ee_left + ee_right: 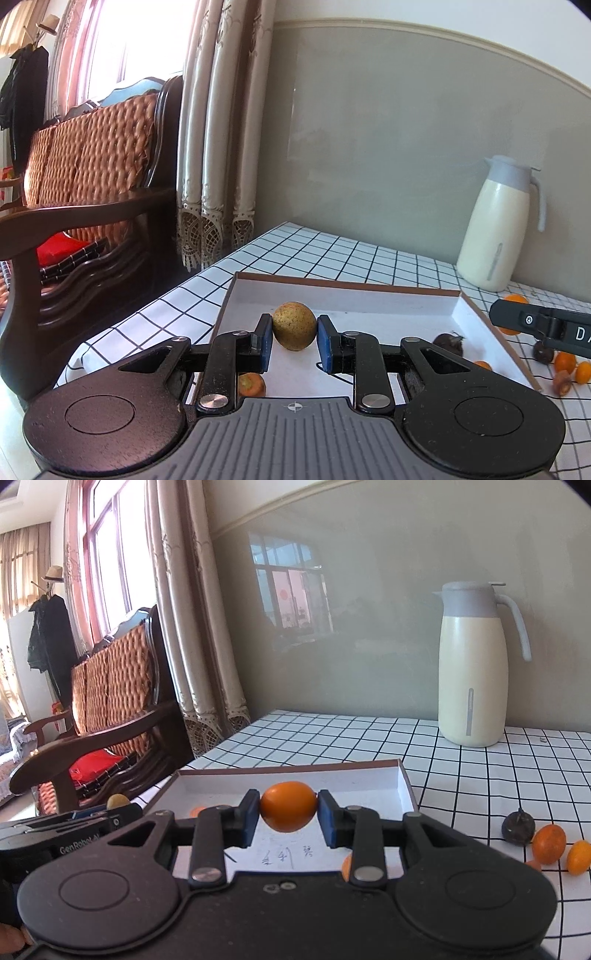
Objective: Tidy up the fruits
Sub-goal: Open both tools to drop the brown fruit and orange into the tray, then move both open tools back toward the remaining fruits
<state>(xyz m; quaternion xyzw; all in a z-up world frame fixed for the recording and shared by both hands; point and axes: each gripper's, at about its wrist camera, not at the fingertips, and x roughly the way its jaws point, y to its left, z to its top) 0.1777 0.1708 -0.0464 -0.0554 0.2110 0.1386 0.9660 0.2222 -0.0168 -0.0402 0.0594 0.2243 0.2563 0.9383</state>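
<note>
The left tongs (pixel 294 338) are clamping a speckled yellow-brown fruit (pixel 294 325) between their blue pads, holding it at the centre of the left view, above the white box (pixel 458 314). The right tongs (pixel 287 812) are gripping a smooth orange fruit (pixel 288 806) the same way, mid-frame in the right view, over the same box. More small orange fruits (pixel 549 843) and a dark round one (pixel 518 828) are waiting on the checked table (pixel 480 775) at the lower right. The risk here looks like slipping: both fruits are round and pinched only at their sides, so a loosening squeeze or a jolt could drop them early and send them rolling. With both tongs crowding one box, they could also be bumping each other.
</note>
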